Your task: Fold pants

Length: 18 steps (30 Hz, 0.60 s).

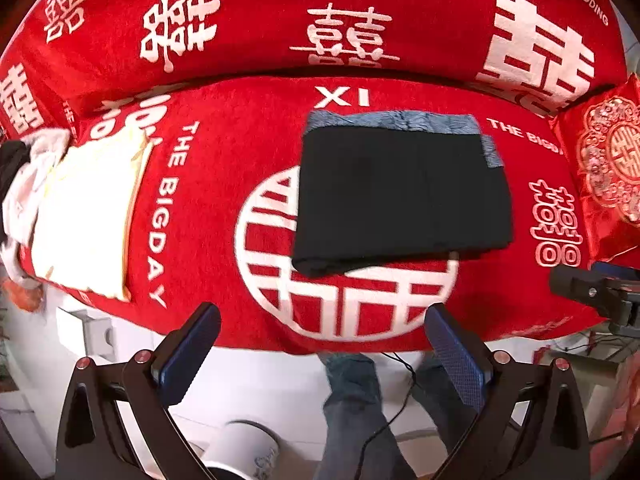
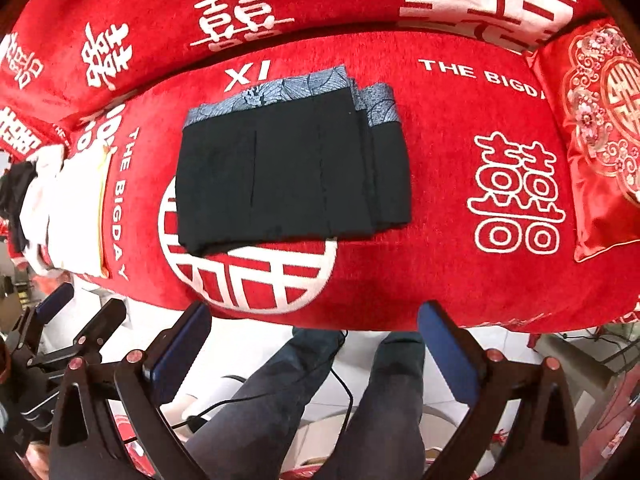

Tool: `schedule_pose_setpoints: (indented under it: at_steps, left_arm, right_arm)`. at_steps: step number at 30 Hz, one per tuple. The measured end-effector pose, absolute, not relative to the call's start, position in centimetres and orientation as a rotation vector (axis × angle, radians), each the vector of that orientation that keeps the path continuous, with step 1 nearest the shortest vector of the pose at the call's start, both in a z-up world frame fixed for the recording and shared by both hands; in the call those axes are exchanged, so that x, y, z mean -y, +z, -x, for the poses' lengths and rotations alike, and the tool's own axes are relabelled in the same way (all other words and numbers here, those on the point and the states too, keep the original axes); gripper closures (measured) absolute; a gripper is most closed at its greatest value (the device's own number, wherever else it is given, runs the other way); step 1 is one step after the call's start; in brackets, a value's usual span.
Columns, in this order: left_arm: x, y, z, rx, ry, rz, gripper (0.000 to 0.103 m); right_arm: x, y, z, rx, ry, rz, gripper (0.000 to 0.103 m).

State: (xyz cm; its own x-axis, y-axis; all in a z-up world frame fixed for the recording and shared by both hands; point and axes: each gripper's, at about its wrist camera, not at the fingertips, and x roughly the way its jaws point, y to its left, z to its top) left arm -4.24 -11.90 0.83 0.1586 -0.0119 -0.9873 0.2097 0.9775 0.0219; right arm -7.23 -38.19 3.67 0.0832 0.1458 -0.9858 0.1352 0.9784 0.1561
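The black pants (image 2: 292, 172) lie folded on the red sofa cover (image 2: 460, 272), grey patterned lining showing at the far edge. Both the left claw (image 1: 322, 346) and right claw (image 2: 314, 342) hang wide open, holding nothing. Only the left view shows a white mug (image 1: 248, 452), cut off below; the left-side pile of clothes (image 1: 24, 196) is overexposed.

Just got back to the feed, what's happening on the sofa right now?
A person standing at the red sofa cover holds a gripper in each hand. The black pants lie folded into a compact rectangle on the seat, patterned grey waistband toward the backrest. Neither gripper touches them: the left gripper and right gripper both hang open above the seat's front edge, nothing between the fingers. A white folded item sits off to one side.
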Motion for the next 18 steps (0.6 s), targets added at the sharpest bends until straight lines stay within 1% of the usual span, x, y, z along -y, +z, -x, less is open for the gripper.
schedule_pose_setpoints:
  at_steps: [7, 18]
  left_arm:
    - [13.4, 2.2, 5.5, -1.409, -0.151, -0.162, 0.001]
    - [14.7, 2.4, 6.3, -1.421, -0.134, -0.182, 0.001]
  right_arm:
    - [39.0, 5.2, 8.0, -1.490, -0.001, -0.190, 0.000]
    - [38.4, 4.4, 8.6, -1.526, 0.015, -0.181, 0.000]
